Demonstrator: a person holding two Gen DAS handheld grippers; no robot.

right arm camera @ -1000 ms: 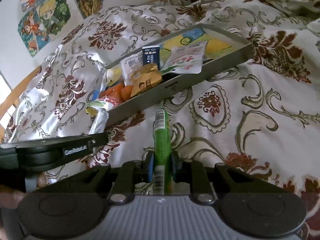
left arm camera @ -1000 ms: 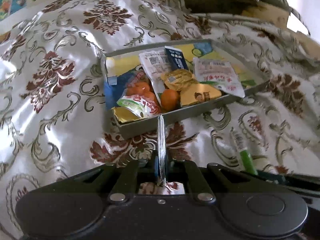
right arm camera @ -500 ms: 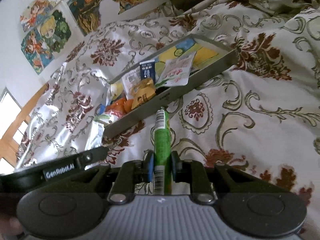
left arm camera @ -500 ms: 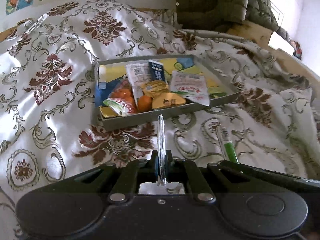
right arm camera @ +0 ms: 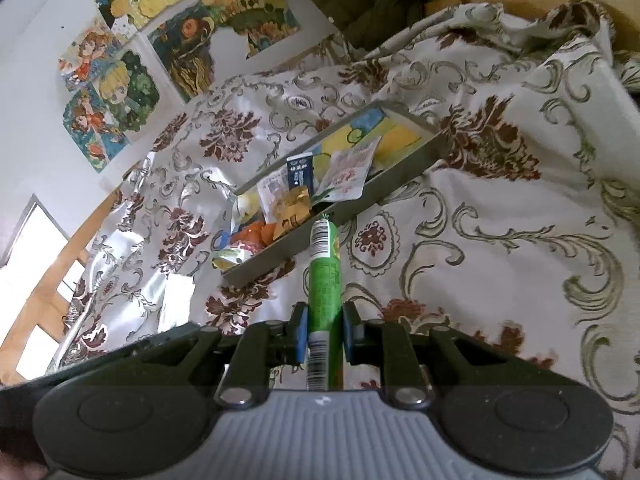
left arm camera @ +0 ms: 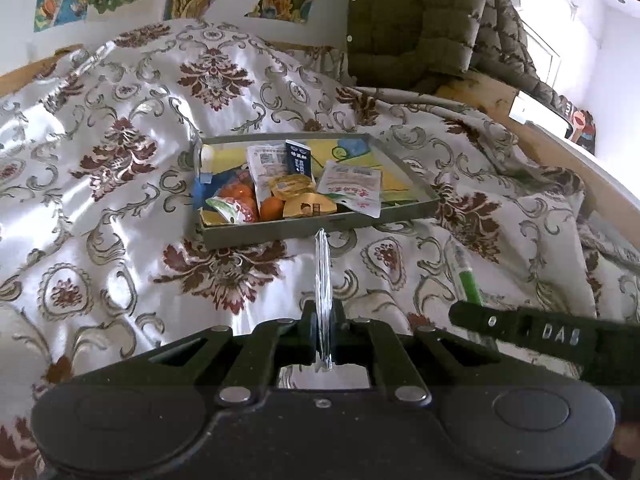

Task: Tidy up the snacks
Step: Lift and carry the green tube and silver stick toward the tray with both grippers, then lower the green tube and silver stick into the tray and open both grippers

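A grey tray (left arm camera: 320, 227) lies on the patterned bedspread and holds oranges (left arm camera: 272, 207), a dark blue carton (left arm camera: 298, 161) and several snack packets. My left gripper (left arm camera: 323, 328) is shut on a thin silvery packet (left arm camera: 322, 272), seen edge-on and sticking forward, short of the tray's near wall. My right gripper (right arm camera: 325, 334) is shut on a green stick-shaped snack (right arm camera: 325, 276) with a barcode end that points at the tray (right arm camera: 360, 200). In the left wrist view the green snack (left arm camera: 466, 280) shows at the right, above the right gripper's black body (left arm camera: 520, 332).
The flowered bedspread (left arm camera: 120, 200) covers the whole surface, with folds at the right. An olive quilted jacket (left arm camera: 412, 20) hangs behind the tray. Posters (right arm camera: 116, 92) cover the wall. A wooden bed frame (left arm camera: 560, 148) runs along the right, and a window (right arm camera: 28, 264) is at the left.
Both grippers have drawn back and risen from the tray, which now looks smaller and farther off. Each keeps hold of its snack.
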